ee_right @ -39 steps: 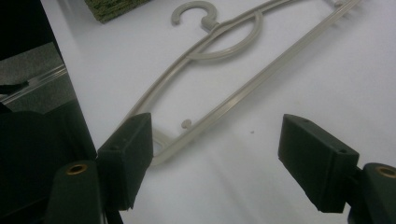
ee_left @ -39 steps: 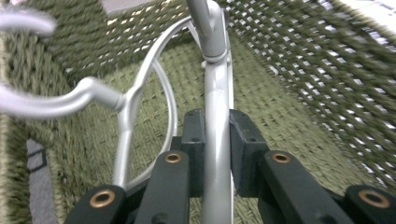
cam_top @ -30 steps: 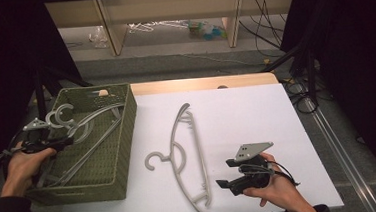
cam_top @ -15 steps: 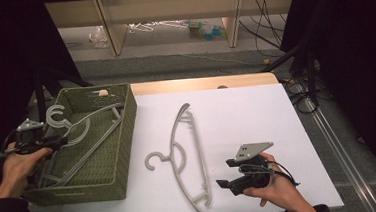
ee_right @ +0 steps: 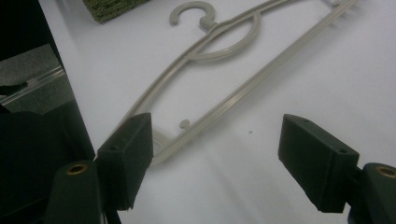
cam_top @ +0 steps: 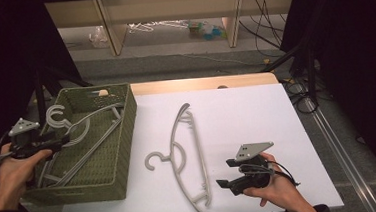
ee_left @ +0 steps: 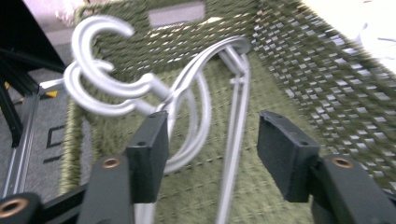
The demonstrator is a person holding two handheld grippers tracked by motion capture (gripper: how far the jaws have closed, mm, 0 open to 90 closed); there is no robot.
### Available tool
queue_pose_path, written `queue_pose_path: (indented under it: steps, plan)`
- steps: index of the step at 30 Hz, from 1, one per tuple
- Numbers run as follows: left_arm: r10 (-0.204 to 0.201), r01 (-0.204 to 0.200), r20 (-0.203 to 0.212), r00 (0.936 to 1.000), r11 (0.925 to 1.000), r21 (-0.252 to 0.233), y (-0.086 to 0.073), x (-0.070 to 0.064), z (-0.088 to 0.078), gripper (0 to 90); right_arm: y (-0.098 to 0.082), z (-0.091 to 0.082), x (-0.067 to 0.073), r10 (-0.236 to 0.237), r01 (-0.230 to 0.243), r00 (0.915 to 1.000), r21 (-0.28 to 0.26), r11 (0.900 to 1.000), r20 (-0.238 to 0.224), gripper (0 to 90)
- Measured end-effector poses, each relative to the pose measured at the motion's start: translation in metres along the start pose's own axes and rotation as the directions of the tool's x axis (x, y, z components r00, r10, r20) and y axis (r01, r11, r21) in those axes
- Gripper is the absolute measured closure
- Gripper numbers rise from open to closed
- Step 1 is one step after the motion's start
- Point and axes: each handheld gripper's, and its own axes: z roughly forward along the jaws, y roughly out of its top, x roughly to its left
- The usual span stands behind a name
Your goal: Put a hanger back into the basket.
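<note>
Over the basket (cam_top: 123,140) | left gripper (ee_left: 212,154) just opening, hangers (ee_left: 187,102) beneath, released

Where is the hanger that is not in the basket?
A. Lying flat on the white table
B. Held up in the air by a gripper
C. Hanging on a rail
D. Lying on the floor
A: the lone hanger lies flat on the white table, to the right of the green basket, with the open right gripper close beside it but not holding it.
</note>
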Motion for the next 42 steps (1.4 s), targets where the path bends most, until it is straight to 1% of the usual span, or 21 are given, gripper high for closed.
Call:
queue_pose_path:
  steps: [3,5,7,12,13,14,16,18,20,23,27,28,29,30,35,36,38,39,40,41,42]
  plan:
    - [0.012,-0.012,0.018,0.9998,0.9994,-0.031,0.000,-0.016,-0.009,39.2,0.000,0.001,0.000,0.001,-0.001,1.0000,-0.001,1.000,-0.001,27.5]
    - [-0.004,0.008,0.064,0.9979,0.9979,-0.064,-0.001,-0.027,-0.014,36.7,0.000,0.001,0.000,0.002,-0.002,1.0000,-0.002,1.000,0.001,27.5]
    - [-0.029,0.045,0.152,0.9879,0.9939,-0.101,-0.004,-0.039,-0.018,35.1,0.000,0.001,0.000,0.000,0.000,1.0000,-0.003,1.000,0.004,27.4]
    - [-0.007,0.042,0.229,0.9733,0.9881,-0.148,-0.007,-0.070,-0.024,33.3,-0.001,0.003,-0.001,0.007,-0.006,0.9998,-0.014,1.000,0.020,26.8]
    - [0.027,0.015,0.250,0.9678,0.9859,-0.167,-0.008,-0.083,-0.025,33.3,-0.001,0.003,0.000,0.007,-0.007,0.9998,-0.014,1.000,0.020,26.7]
    - [0.027,0.015,0.250,0.9678,0.9859,-0.167,-0.008,-0.083,-0.025,33.3,-0.001,0.003,0.000,0.007,-0.007,0.9998,-0.014,1.000,0.020,26.7]
    - [0.057,-0.006,0.272,0.9606,0.9827,-0.185,-0.009,-0.096,-0.026,32.7,-0.001,0.003,-0.001,0.005,-0.005,0.9997,-0.019,1.000,0.025,26.4]
    - [0.081,-0.021,0.303,0.9495,0.9801,-0.197,-0.011,-0.110,-0.025,31.6,-0.001,0.004,-0.001,0.007,-0.006,0.9997,-0.019,1.000,0.025,26.4]
    - [0.101,-0.036,0.320,0.9421,0.9789,-0.201,-0.013,-0.120,-0.024,30.5,-0.001,0.004,-0.002,0.007,-0.006,0.9998,-0.017,1.000,0.020,26.3]
    - [0.117,-0.043,0.364,0.9241,0.9774,-0.207,-0.017,-0.138,-0.022,28.2,-0.001,0.005,-0.001,0.010,-0.009,0.9997,-0.019,1.000,0.020,25.6]
    - [0.154,-0.062,0.404,0.9014,0.9704,-0.233,-0.019,-0.158,-0.022,25.8,-0.001,0.004,-0.002,0.020,-0.019,0.9994,-0.033,0.999,0.029,24.8]
    - [0.163,-0.071,0.401,0.9015,0.9695,-0.235,-0.020,-0.163,-0.023,25.8,-0.001,0.004,-0.002,0.020,-0.019,0.9994,-0.033,0.999,0.029,24.8]
    - [0.173,-0.076,0.415,0.8933,0.9674,-0.242,-0.021,-0.167,-0.023,25.1,-0.001,0.005,-0.002,0.018,-0.017,0.9995,-0.034,0.999,0.025,24.7]
    - [0.190,-0.090,0.415,0.8897,0.9639,-0.251,-0.021,-0.170,-0.024,24.8,-0.001,0.004,-0.003,0.022,-0.021,0.9995,-0.037,0.999,0.021,24.6]
    - [0.207,-0.091,0.441,0.8732,0.9586,-0.270,-0.032,-0.189,-0.020,21.7,-0.002,0.005,-0.004,0.026,-0.025,0.9994,-0.045,0.999,0.024,23.7]
    - [0.214,-0.099,0.459,0.8621,0.9601,-0.262,-0.036,-0.194,-0.019,18.6,-0.003,0.005,-0.004,0.025,-0.024,0.9994,-0.047,0.999,0.024,23.5]
    - [0.217,-0.101,0.460,0.8608,0.9596,-0.263,-0.039,-0.196,-0.018,18.5,-0.003,0.005,-0.004,0.023,-0.022,0.9994,-0.048,0.999,0.025,23.4]
    - [0.246,-0.129,0.447,0.8602,0.9526,-0.275,-0.041,-0.198,-0.016,17.3,-0.003,0.005,-0.004,0.025,-0.024,0.9994,-0.045,0.999,0.023,23.0]
    - [0.246,-0.129,0.447,0.8602,0.9526,-0.275,-0.041,-0.198,-0.016,17.2,-0.003,0.005,-0.004,0.025,-0.024,0.9994,-0.045,0.999,0.023,23.0]
    - [0.232,-0.113,0.437,0.8689,0.9530,-0.281,-0.044,-0.198,-0.016,17.0,-0.003,0.006,-0.003,0.025,-0.024,0.9994,-0.048,0.999,0.026,22.7]
    - [0.232,-0.113,0.437,0.8689,0.9530,-0.281,-0.044,-0.198,-0.016,16.6,-0.003,0.006,-0.003,0.025,-0.024,0.9994,-0.048,0.999,0.026,22.7]
